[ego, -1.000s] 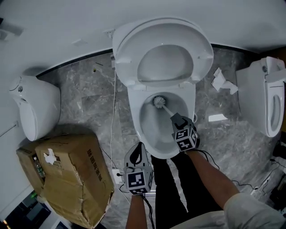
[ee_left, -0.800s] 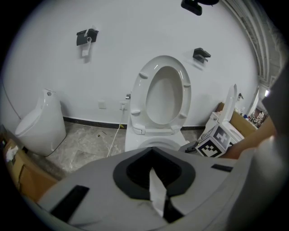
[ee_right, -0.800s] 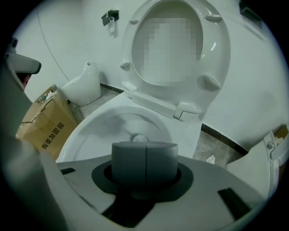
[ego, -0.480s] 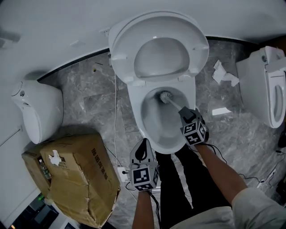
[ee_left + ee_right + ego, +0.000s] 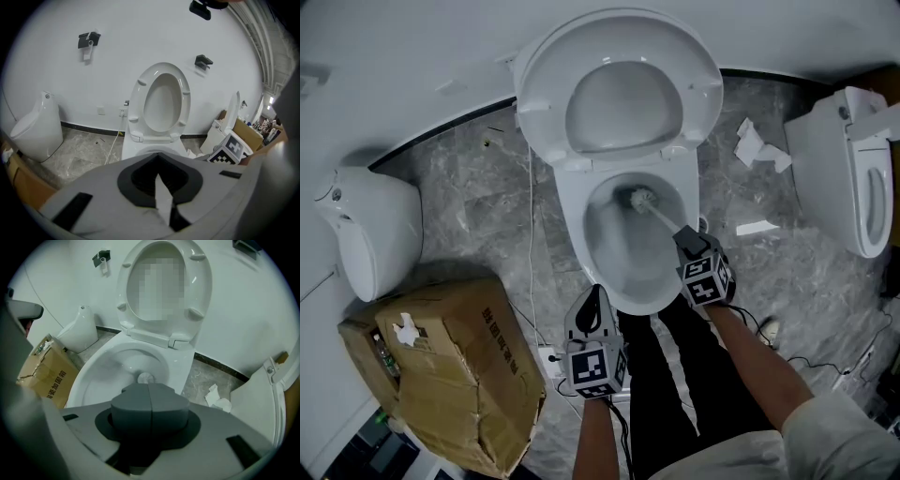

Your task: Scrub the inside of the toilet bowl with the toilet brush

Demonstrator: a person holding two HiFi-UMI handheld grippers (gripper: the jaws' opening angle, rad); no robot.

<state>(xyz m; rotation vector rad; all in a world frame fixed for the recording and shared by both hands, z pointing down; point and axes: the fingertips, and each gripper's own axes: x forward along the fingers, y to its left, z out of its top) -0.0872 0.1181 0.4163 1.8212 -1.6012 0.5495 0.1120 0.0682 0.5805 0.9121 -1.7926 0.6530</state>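
The white toilet bowl stands in the middle of the head view, with its seat and lid raised against the wall. The toilet brush's head rests against the back of the bowl's inside. Its thin handle slants down-right into my right gripper, which is shut on it above the bowl's right rim. In the right gripper view the brush head shows just past the closed right gripper, low in the bowl. My left gripper hangs shut and empty at the bowl's front left edge; the left gripper faces the raised seat.
A torn cardboard box sits on the floor at lower left, a white urinal-like fixture beyond it. A second toilet stands at right, with paper scraps near it. A cable runs along the bowl's left. The person's legs are below.
The brush head has slid rightward along the back of the bowl, and my right gripper went right with it. The left gripper has stayed where it was.
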